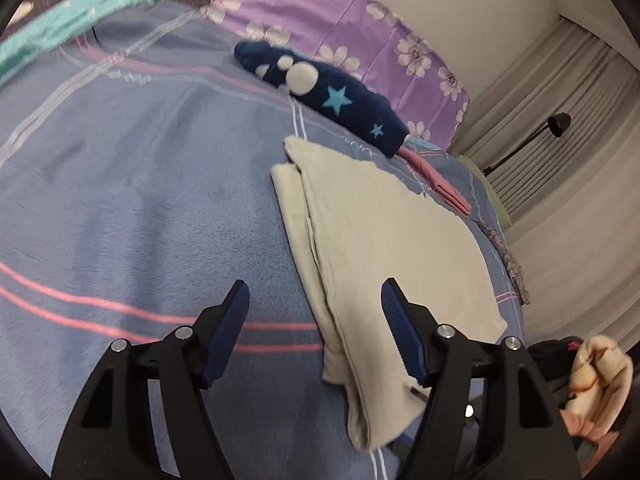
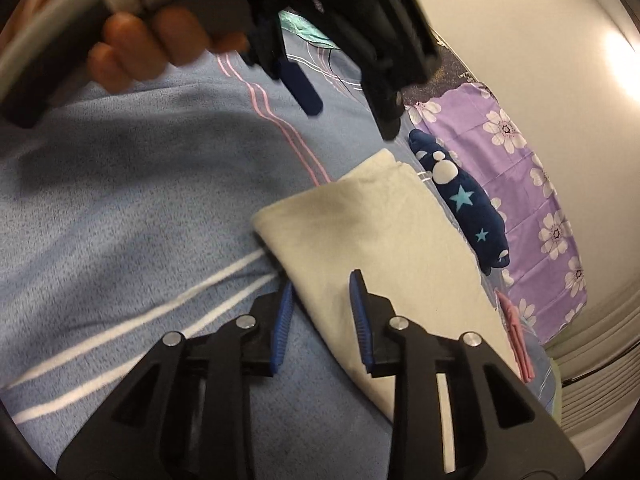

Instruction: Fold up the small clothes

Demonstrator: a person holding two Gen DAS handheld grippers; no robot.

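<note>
A folded cream garment (image 1: 380, 232) lies on the blue striped blanket (image 1: 120, 200). My left gripper (image 1: 314, 286) hovers over its near left edge with the jaws wide apart and nothing pressed between the pads. In the right wrist view the cream garment (image 2: 360, 224) runs away from my right gripper (image 2: 322, 280). That gripper's jaws stand part-way apart over the garment's near edge, and the pads do not press on the cloth. A hand (image 2: 132, 52) holds the left gripper (image 2: 320, 80) above the blanket (image 2: 120, 220) at the top of that view.
A folded navy garment with stars (image 1: 320, 88) and a pink one (image 1: 440, 180) lie beyond the cream garment, beside a purple flowered pillow (image 1: 360, 12). A teal cloth (image 1: 60, 20) lies far left. A peach cloth (image 1: 596, 384) and a black lamp (image 1: 556, 124) are off the bed's right side.
</note>
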